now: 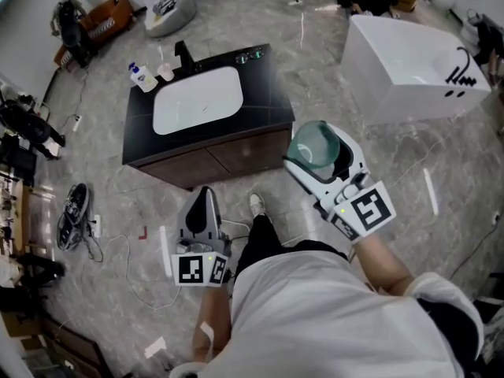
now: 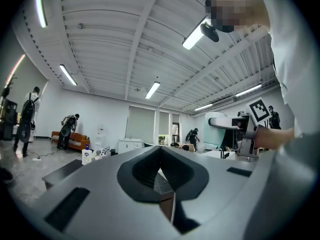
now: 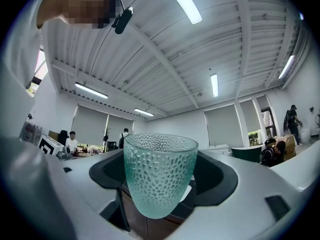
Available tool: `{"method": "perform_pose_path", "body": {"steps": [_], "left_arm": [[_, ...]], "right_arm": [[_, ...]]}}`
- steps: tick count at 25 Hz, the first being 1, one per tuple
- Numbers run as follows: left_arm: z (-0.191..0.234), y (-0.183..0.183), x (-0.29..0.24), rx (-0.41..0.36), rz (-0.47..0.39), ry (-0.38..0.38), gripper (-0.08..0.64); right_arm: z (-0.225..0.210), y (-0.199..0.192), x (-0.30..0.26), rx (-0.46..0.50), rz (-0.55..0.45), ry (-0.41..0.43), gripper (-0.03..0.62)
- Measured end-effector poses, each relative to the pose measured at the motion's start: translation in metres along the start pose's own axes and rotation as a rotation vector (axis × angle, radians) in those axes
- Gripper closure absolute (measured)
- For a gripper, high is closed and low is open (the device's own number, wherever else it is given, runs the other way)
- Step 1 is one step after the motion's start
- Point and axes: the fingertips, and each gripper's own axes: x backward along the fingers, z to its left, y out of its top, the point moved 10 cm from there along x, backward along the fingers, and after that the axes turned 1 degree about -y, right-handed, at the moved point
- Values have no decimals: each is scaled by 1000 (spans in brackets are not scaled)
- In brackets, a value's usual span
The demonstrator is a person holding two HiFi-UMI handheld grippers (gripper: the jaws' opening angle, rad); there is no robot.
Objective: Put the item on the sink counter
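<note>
A pale green dimpled glass cup (image 1: 313, 143) sits upright between the jaws of my right gripper (image 1: 321, 154), which is shut on it. It is held in the air in front of the right corner of the black sink counter (image 1: 261, 85). In the right gripper view the cup (image 3: 159, 171) fills the centre. My left gripper (image 1: 206, 205) hangs lower, in front of the cabinet, its jaws together with nothing in them. The left gripper view shows the left gripper (image 2: 161, 173) with only a thin slit between the jaws.
The counter holds a white basin (image 1: 197, 101), a black faucet (image 1: 184, 53), a soap bottle (image 1: 142, 77) and a small cup (image 1: 165, 71) at its back left. A white bathtub (image 1: 409, 65) stands to the right. Shoes (image 1: 75, 213) and cables lie on the floor at left.
</note>
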Motion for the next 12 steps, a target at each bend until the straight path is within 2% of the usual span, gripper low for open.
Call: {"method": "perform_pose_path", "body": {"steps": [3, 8, 12], "left_arm": [[20, -6, -28, -8, 7, -27, 558], [39, -3, -94, -78, 6, -111, 558], [52, 2, -130, -73, 5, -161, 558]], "right_arm": [[-8, -4, -24, 11, 3, -24, 189], [-34, -9, -56, 27, 39, -92, 189], [-48, -10, -80, 24, 58, -136, 189]]}}
